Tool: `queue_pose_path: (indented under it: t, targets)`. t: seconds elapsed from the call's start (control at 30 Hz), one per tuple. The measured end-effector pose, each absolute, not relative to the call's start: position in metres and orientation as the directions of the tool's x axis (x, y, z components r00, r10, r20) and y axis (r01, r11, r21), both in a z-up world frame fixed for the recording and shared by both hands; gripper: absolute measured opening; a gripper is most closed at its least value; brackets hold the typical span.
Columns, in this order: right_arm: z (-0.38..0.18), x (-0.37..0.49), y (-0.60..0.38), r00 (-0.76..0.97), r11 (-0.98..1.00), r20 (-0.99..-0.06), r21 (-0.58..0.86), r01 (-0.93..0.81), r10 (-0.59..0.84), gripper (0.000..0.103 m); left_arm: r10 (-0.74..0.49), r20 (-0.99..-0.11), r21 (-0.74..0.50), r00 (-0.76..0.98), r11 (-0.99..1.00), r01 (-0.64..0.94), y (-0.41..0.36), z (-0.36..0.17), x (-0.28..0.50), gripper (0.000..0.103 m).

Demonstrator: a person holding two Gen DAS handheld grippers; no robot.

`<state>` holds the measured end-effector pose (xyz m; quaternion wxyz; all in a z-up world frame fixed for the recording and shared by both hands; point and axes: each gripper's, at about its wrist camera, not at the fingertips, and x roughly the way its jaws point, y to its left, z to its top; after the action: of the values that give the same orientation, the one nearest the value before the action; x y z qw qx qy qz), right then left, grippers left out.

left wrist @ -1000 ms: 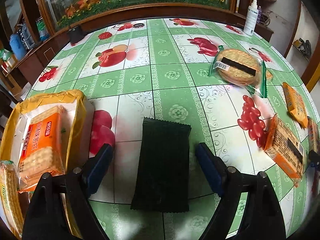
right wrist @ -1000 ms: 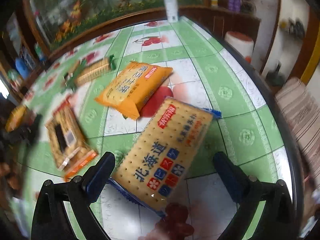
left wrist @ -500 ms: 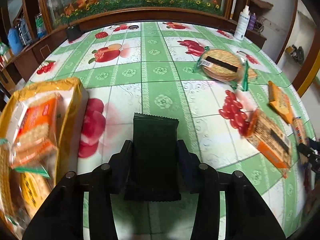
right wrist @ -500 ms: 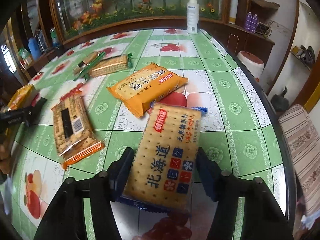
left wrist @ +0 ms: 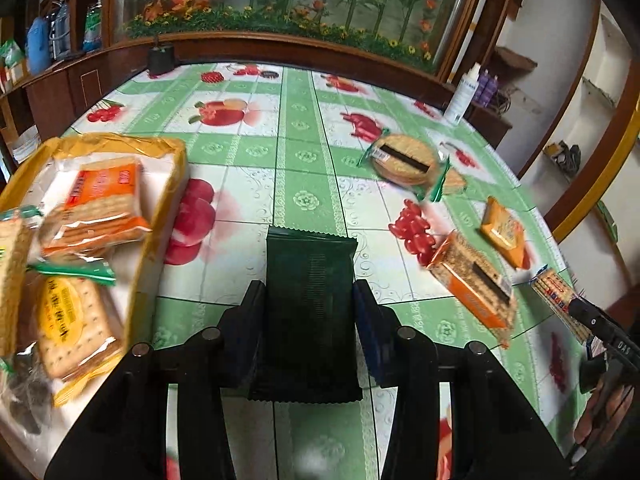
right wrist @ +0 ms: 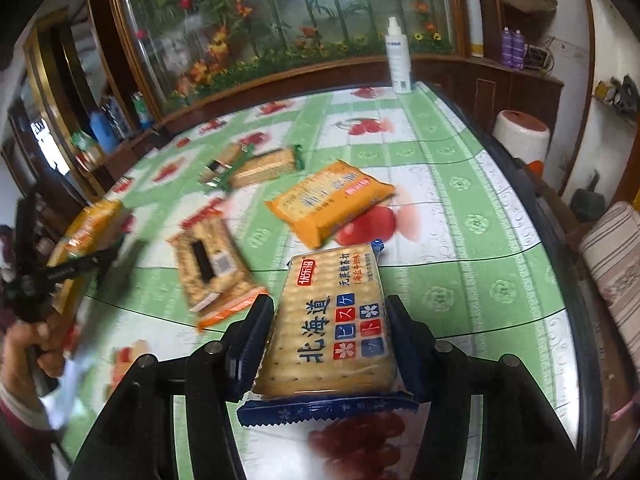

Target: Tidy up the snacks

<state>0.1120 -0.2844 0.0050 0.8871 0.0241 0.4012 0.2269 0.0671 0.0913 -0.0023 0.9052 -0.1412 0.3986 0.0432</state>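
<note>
Both packets seemingly now off the table: left gripper (left wrist: 310,312) tight on dark packet (left wrist: 310,280), right gripper (right wrist: 330,332) on cracker pack (right wrist: 332,332).

My left wrist camera looks down along its fingers (left wrist: 244,328), close over the table; my right does likewise, both sharing the orange-ended cracker pack (left wrist: 472,284) (right wrist: 210,268).
</note>
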Motion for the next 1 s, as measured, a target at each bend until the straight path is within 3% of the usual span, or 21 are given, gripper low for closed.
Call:
queue_pose_path:
  t: [0.47,0.73,1.0]
  targets:
    - [0.044,0.096,-0.213,0.403,0.676,-0.560,0.459,-0.577,0.724,0.058,0.069,-0.668,-0.234,0.741,0.926,-0.297,0.130,0.028,0.000,0.042]
    - [0.056,0.084,-0.126,0.264,0.536,-0.518,0.494,-0.685,0.814,0.058,0.175,-0.661,-0.240,0.730,0.872,-0.427,0.183,0.028,-0.054,0.042]
    - [0.057,0.073,-0.006,0.139,0.412,-0.492,0.505,-0.759,0.859,0.058,0.153,-0.671,-0.263,0.726,0.866,-0.425,0.189,0.014,-0.067,0.042]
